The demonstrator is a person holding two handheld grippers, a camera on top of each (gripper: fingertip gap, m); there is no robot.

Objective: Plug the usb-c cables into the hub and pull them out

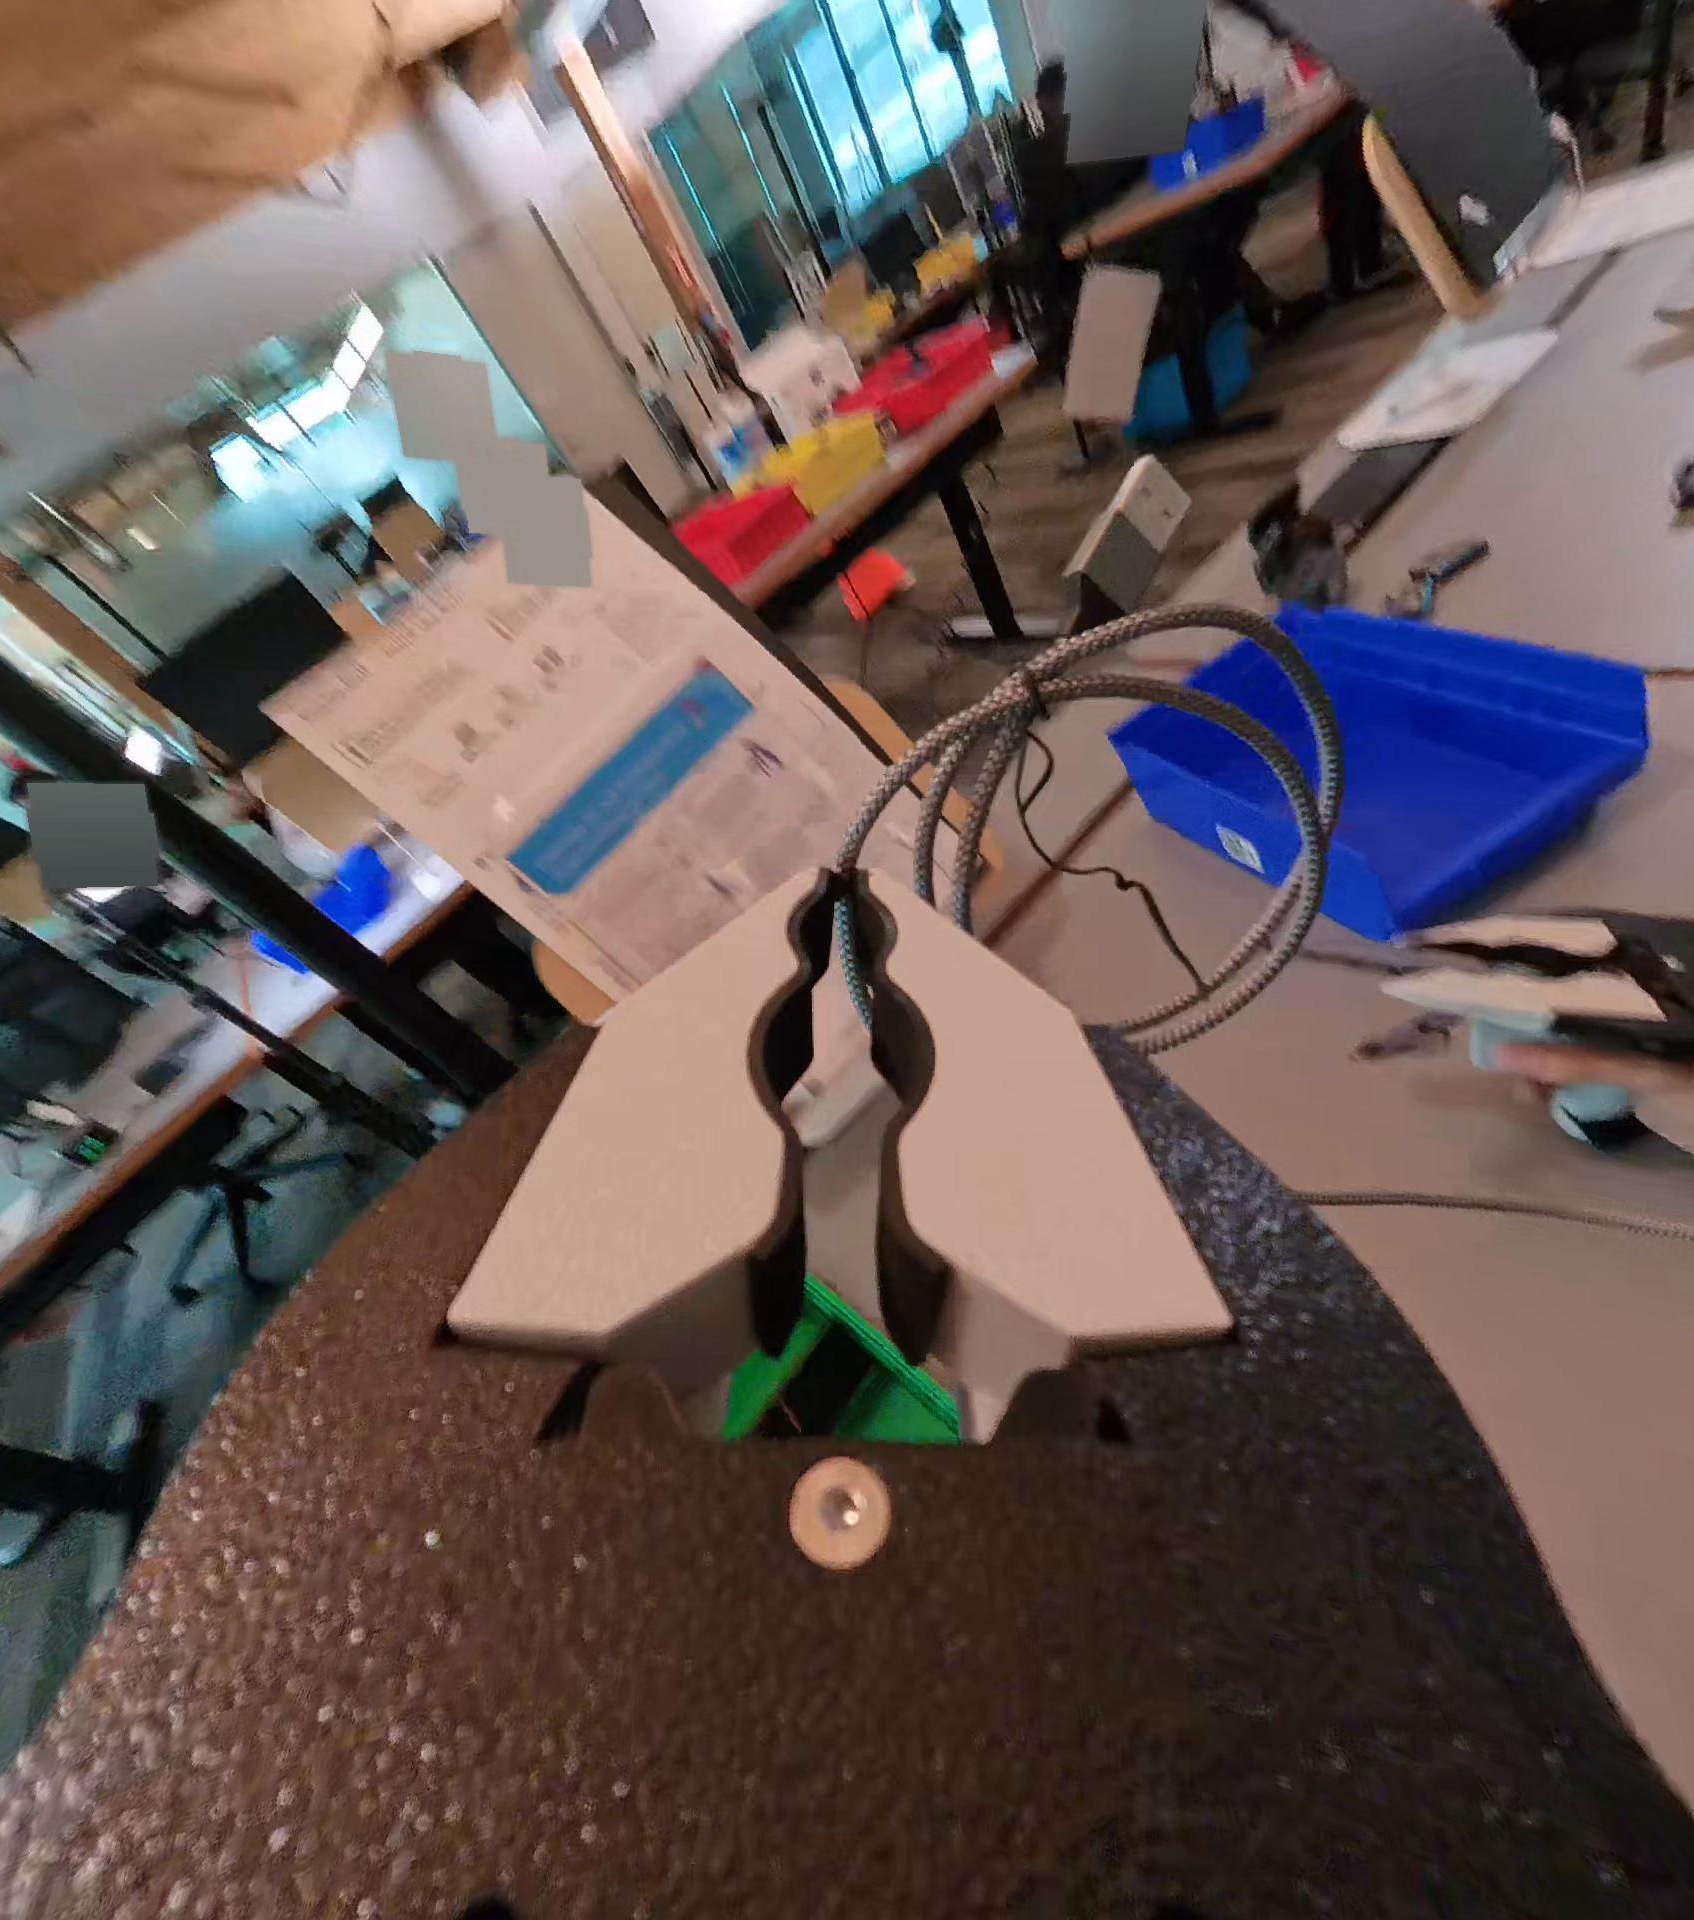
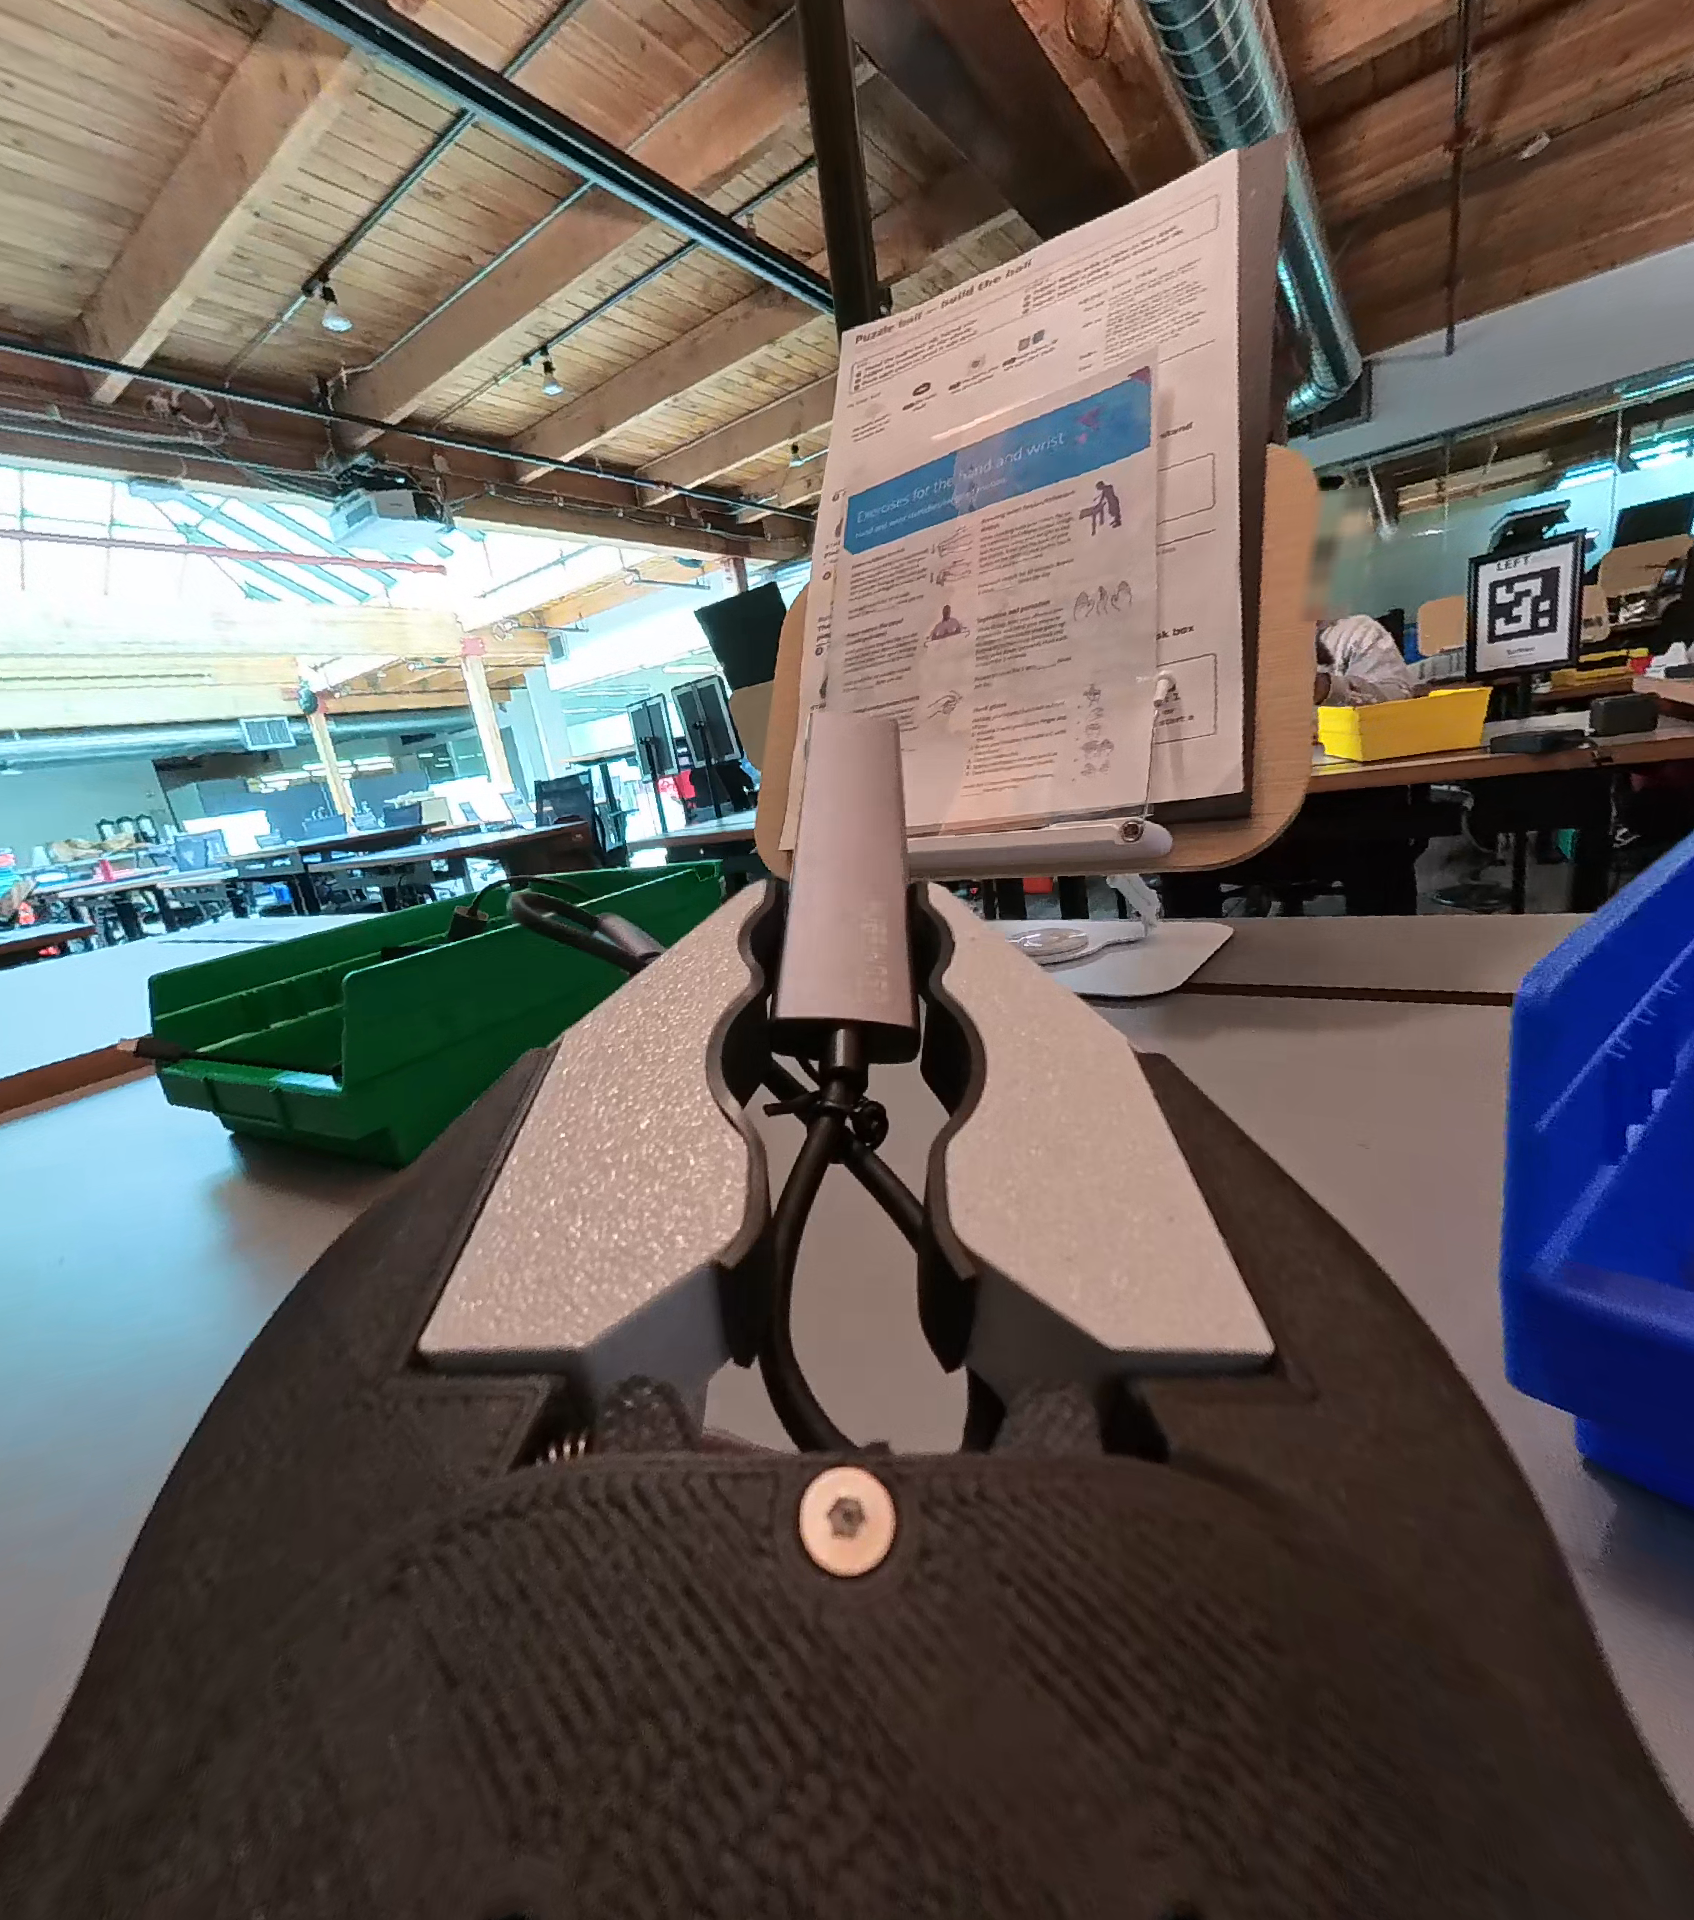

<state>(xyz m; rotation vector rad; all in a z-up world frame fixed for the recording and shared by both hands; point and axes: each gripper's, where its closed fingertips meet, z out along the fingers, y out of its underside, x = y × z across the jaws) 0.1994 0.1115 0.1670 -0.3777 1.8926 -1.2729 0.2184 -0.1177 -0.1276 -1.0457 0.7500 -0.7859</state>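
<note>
Right claw (image 2: 843, 940) is clamped on the grey hub (image 2: 843, 883), which stands nearly upright between my fingers, its short black pigtail lead (image 2: 822, 1226) looping down toward the gripper base at 6 o'clock. Left claw (image 1: 841, 894) is pinched shut on the braided usb-c cable (image 1: 1290, 790); the cord runs down between the fingers and the pale connector end (image 1: 832, 1107) sits low in the gap, while the coil arcs up and out toward 1 o'clock. Blue bin (image 1: 1425, 758) sits at 2 o'clock in the left wrist view, on the grey table (image 1: 1549, 1403); green bin (image 2: 386, 1029) at 9 o'clock in the right wrist view, document stand (image 2: 1030, 582) at 12. My right claw also shows at 3 o'clock in the left view, well apart from the left one. My read: both parts are picked up, no plug seated yet, so I'm at the alignment step. Next move calls for bringing the two claws together and squaring the plug to a hub port. Can't see the ports from here. Grip is on the cord rather than the plug shell, so it may flex on insertion.
</note>
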